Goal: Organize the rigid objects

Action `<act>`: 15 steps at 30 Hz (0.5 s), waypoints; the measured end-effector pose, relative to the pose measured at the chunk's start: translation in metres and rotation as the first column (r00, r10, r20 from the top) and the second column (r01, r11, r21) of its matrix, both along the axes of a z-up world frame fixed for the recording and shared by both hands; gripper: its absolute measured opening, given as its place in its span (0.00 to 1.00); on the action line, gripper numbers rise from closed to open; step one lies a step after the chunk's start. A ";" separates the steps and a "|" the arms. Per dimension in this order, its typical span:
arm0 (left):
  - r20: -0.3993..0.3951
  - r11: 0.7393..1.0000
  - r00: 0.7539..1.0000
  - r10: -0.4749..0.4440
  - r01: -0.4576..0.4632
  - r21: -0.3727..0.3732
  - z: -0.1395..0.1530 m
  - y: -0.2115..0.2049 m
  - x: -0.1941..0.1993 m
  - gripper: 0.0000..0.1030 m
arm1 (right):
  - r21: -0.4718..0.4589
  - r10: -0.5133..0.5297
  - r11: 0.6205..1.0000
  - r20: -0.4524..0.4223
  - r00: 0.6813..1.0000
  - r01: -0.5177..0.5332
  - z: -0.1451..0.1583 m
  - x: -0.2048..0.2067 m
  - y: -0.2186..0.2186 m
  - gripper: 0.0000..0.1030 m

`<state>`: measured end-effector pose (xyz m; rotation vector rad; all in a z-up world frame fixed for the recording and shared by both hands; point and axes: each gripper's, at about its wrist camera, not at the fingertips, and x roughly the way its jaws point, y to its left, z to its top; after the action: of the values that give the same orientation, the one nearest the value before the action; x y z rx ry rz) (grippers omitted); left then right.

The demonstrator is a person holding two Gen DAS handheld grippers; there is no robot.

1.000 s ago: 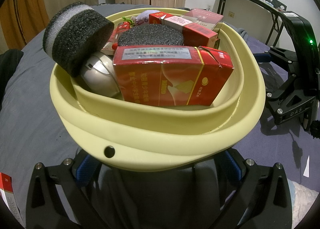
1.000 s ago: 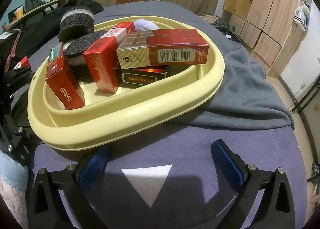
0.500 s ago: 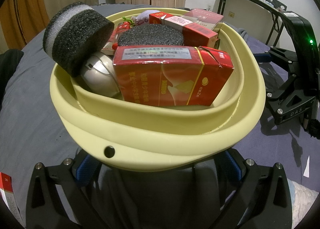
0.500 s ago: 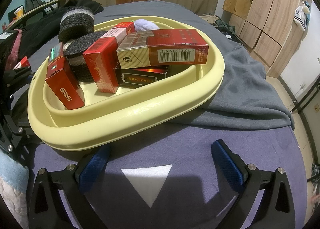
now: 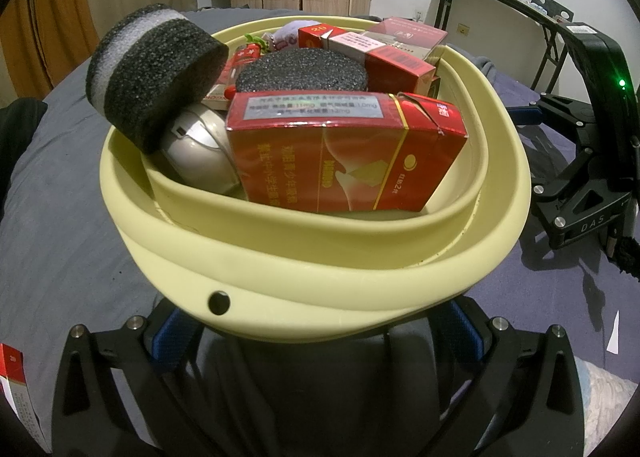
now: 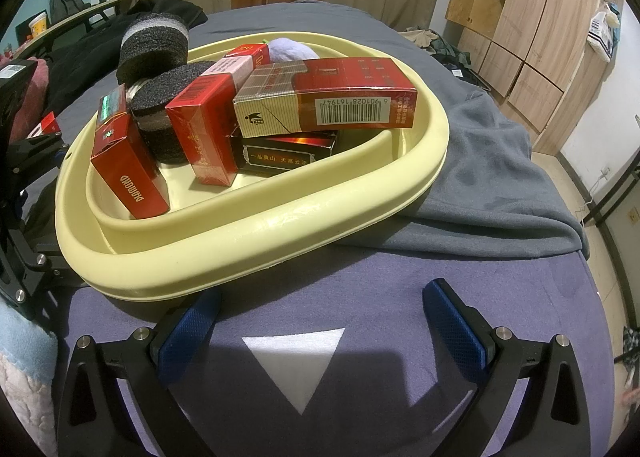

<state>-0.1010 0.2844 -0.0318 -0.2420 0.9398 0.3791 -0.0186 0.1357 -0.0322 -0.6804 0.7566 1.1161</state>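
in basin [image 6: 256, 233]: upright pack [image 6: 128, 167] at left, foam discs [image 6: 160, 125] behind it, second pack [image 6: 208, 133] in middle, long carton [image 6: 324, 101] on flat box [image 6: 284, 151] at right; basin on blanket [image 6: 492, 185]

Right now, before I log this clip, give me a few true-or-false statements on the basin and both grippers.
1. The right gripper is open and holds nothing. True.
2. The yellow basin is empty. False: it holds red boxes and foam pieces.
3. A foam cylinder leans on the basin's rim. True.
4. The barcoded box lies on the basin's floor. False: it rests atop a black box.
5. A silver mouse lies in the basin. True.
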 end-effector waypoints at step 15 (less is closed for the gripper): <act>0.002 1.000 1.000 0.000 0.000 -0.001 0.000 0.000 -0.002 1.00 | 0.000 0.000 1.000 0.000 1.000 0.000 0.000 0.000 0.000 1.00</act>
<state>-0.1026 0.2842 -0.0318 -0.2433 0.9384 0.3788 -0.0187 0.1358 -0.0323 -0.6804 0.7566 1.1162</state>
